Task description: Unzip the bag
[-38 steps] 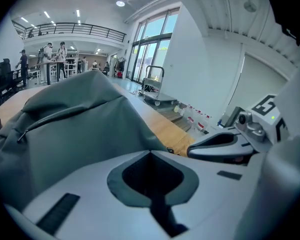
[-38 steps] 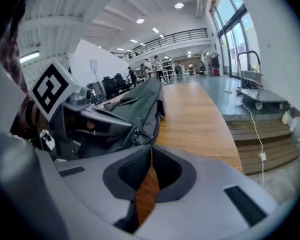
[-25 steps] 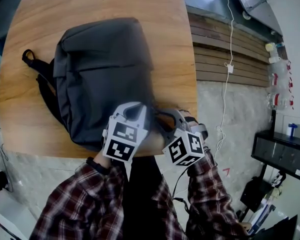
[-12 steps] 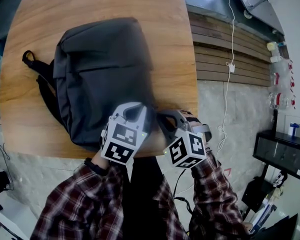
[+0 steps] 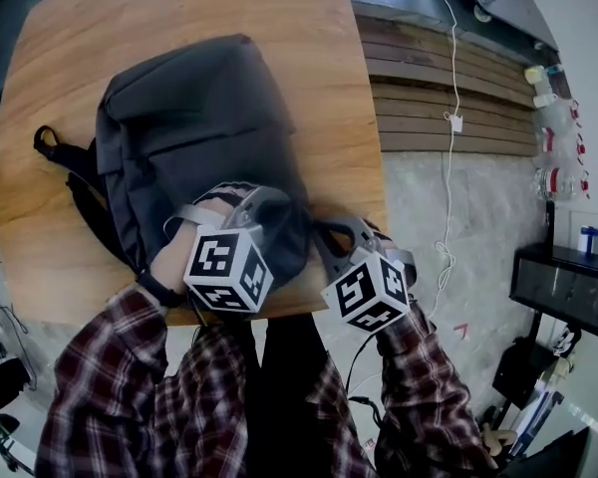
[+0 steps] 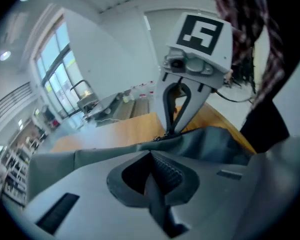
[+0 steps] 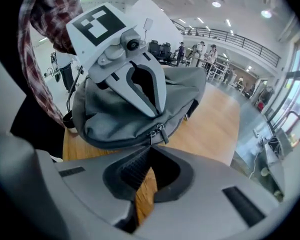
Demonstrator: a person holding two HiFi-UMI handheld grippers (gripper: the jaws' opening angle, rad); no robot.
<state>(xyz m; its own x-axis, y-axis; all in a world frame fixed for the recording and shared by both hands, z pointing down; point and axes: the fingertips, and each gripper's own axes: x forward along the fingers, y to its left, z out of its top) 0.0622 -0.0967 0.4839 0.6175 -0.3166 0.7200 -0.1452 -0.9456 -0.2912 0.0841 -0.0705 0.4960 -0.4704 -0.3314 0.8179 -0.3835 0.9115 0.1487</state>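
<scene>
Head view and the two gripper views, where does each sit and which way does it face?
Head view: on the person's head, looking steeply down at the bag on the table; plaid sleeves show.
Left gripper view: on the left claw, facing the right claw across the bag; jaws shut on bag fabric.
Right gripper view: on the right claw, facing back at the left claw; jaws shut on a pull.
Shared: gripper views face each other; all show the bag.
</scene>
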